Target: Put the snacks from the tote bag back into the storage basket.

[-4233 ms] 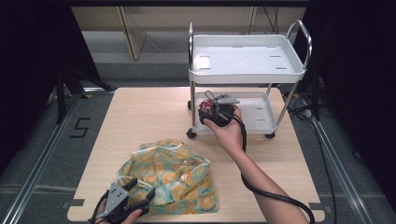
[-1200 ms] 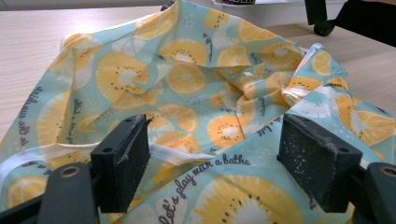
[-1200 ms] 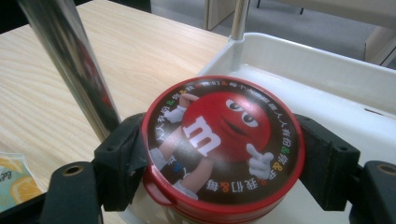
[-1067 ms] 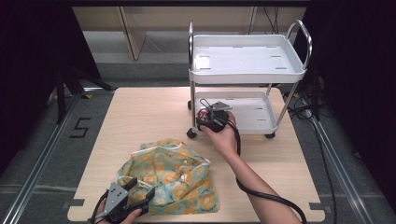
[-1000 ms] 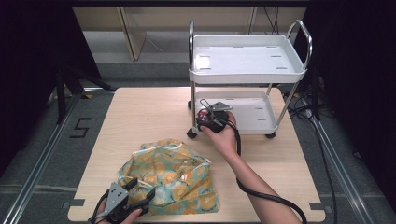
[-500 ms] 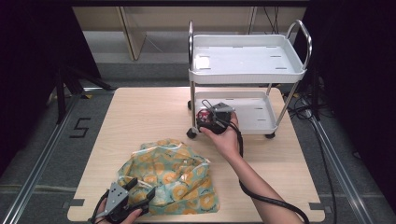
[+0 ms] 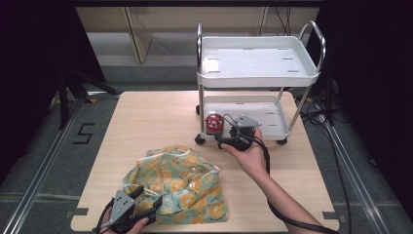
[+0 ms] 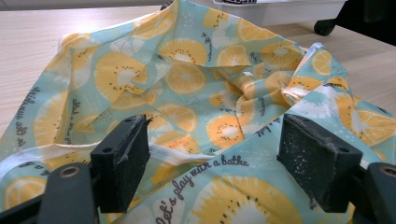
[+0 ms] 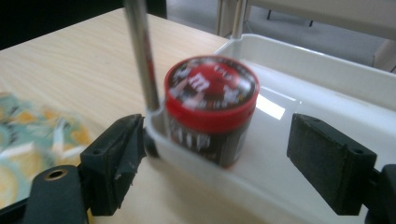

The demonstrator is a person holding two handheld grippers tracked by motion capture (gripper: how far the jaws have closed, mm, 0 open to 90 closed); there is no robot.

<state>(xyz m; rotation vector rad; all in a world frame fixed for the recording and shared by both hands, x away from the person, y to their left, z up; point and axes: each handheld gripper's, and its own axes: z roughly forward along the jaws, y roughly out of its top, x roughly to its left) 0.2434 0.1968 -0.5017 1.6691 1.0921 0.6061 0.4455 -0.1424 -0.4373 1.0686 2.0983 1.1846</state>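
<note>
Standing upright in the near left corner of the white plastic cart's lower tray [image 7: 272, 127], the round red-lidded candy tub [image 7: 214, 124] looks set there deliberately, tucked beside the chrome corner post [image 9: 142, 60] where it cannot roll. The right gripper [image 7: 225, 141] hangs just off the tub at about five o'clock; its jaws have just been opening and now stand wide, empty, the tub released beyond them. Compared with a second ago, that hand has drawn back toward the person, leaving the tub alone on the tray. At seven o'clock on the wooden table [image 7: 146, 117], the left gripper [image 7: 146, 207] rests unclenched over the teal citrus-print cloth bag [image 8: 196, 88], probably steadying it.
</note>
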